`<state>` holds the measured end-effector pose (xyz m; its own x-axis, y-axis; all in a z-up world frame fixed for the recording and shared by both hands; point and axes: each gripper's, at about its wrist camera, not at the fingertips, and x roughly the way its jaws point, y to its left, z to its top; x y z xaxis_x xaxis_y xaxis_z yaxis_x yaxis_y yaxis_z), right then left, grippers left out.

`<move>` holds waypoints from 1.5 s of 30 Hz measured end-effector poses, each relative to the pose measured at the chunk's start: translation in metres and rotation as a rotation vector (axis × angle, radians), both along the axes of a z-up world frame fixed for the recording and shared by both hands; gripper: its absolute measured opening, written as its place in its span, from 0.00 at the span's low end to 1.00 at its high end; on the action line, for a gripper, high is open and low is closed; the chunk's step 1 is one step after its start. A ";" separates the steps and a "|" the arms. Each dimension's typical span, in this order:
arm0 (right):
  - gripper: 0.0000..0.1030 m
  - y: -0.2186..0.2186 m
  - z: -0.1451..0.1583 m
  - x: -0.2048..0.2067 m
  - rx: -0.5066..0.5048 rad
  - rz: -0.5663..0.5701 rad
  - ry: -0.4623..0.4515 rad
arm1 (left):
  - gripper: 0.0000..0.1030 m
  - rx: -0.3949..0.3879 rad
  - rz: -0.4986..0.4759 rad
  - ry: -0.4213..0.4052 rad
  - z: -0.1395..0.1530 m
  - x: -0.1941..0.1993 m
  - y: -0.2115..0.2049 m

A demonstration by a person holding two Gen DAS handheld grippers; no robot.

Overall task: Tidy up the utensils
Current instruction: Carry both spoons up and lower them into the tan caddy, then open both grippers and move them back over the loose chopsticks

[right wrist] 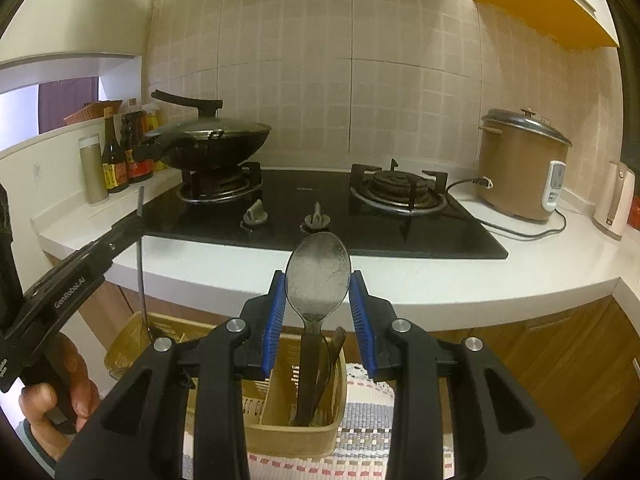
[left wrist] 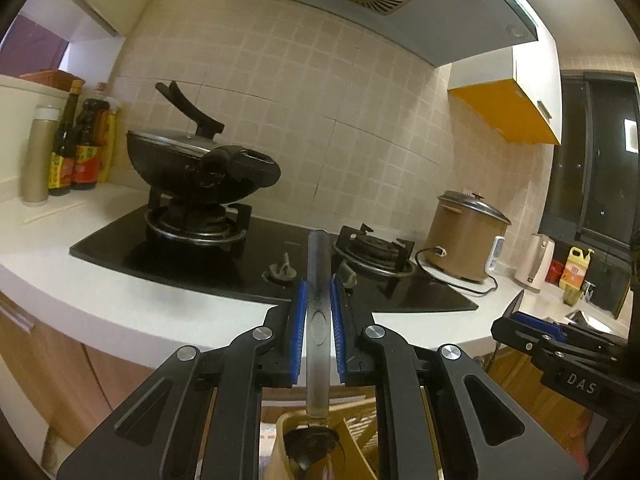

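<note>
My left gripper (left wrist: 319, 296) is shut on the grey handle of a ladle (left wrist: 319, 312), which hangs bowl-down into a tan plastic utensil holder (left wrist: 280, 432) below. My right gripper (right wrist: 318, 292) is open, its blue pads (right wrist: 276, 316) on either side of a metal spoon (right wrist: 318, 276) without touching it. The spoon stands bowl-up in the tan utensil holder (right wrist: 296, 432), beside a dark utensil. The left gripper (right wrist: 138, 212) and its ladle handle (right wrist: 140, 280) show at the left of the right wrist view. The right gripper body (left wrist: 560, 344) shows at the right of the left wrist view.
A black gas hob (right wrist: 320, 216) sits in a white counter (right wrist: 400, 284), with a lidded wok (right wrist: 212, 140) on the left burner. Sauce bottles (right wrist: 120, 152) stand far left, a brown rice cooker (right wrist: 520, 164) far right. The holder rests on a woven mat (right wrist: 360, 420).
</note>
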<state>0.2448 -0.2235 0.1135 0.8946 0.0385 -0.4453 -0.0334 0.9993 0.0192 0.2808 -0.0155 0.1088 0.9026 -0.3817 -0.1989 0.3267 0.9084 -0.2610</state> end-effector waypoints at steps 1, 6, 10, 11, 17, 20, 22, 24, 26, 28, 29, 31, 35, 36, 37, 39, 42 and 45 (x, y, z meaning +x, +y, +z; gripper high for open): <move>0.28 -0.001 0.000 -0.001 0.009 0.003 0.006 | 0.11 -0.003 -0.010 0.010 0.000 -0.002 0.003; 0.29 -0.008 -0.001 -0.008 0.048 0.017 0.048 | 0.20 -0.023 -0.032 0.039 0.002 -0.015 0.012; 0.39 -0.019 0.000 -0.017 0.110 0.034 0.101 | 0.38 -0.028 -0.031 0.059 0.007 -0.030 0.022; 0.49 -0.024 0.002 -0.020 0.134 0.036 0.110 | 0.38 -0.029 -0.034 0.064 0.008 -0.034 0.024; 0.54 -0.046 0.012 -0.045 0.226 0.036 0.154 | 0.38 -0.051 -0.055 0.140 0.017 -0.061 0.043; 0.54 -0.057 0.013 -0.056 0.297 0.049 0.225 | 0.38 -0.076 -0.089 0.198 0.019 -0.074 0.052; 0.54 -0.061 0.011 -0.062 0.320 0.052 0.269 | 0.38 -0.079 -0.096 0.223 0.021 -0.083 0.056; 0.54 -0.062 0.007 -0.068 0.328 0.054 0.333 | 0.38 -0.061 -0.107 0.272 0.023 -0.093 0.057; 0.54 -0.062 -0.001 -0.074 0.326 0.060 0.412 | 0.38 -0.040 -0.120 0.324 0.024 -0.102 0.057; 0.54 -0.060 -0.012 -0.084 0.326 0.080 0.480 | 0.38 -0.014 -0.130 0.372 0.024 -0.111 0.056; 0.54 -0.060 -0.017 -0.089 0.319 0.082 0.503 | 0.38 -0.001 -0.133 0.391 0.023 -0.115 0.056; 0.54 -0.057 -0.030 -0.100 0.287 0.082 0.551 | 0.38 0.027 -0.144 0.426 0.020 -0.126 0.053; 0.54 -0.049 -0.054 -0.125 0.222 0.100 0.626 | 0.38 0.077 -0.166 0.475 0.007 -0.145 0.048; 0.54 -0.045 -0.062 -0.133 0.203 0.110 0.649 | 0.38 0.086 -0.177 0.490 0.002 -0.149 0.046; 0.54 -0.043 -0.067 -0.137 0.189 0.113 0.660 | 0.38 0.095 -0.191 0.510 -0.006 -0.155 0.043; 0.54 -0.040 -0.079 -0.146 0.160 0.113 0.684 | 0.38 0.109 -0.203 0.551 -0.020 -0.160 0.039; 0.54 -0.033 -0.099 -0.157 0.145 0.123 0.727 | 0.38 0.121 -0.221 0.623 -0.044 -0.165 0.033; 0.54 -0.026 -0.114 -0.166 0.128 0.136 0.747 | 0.38 0.135 -0.233 0.708 -0.072 -0.168 0.028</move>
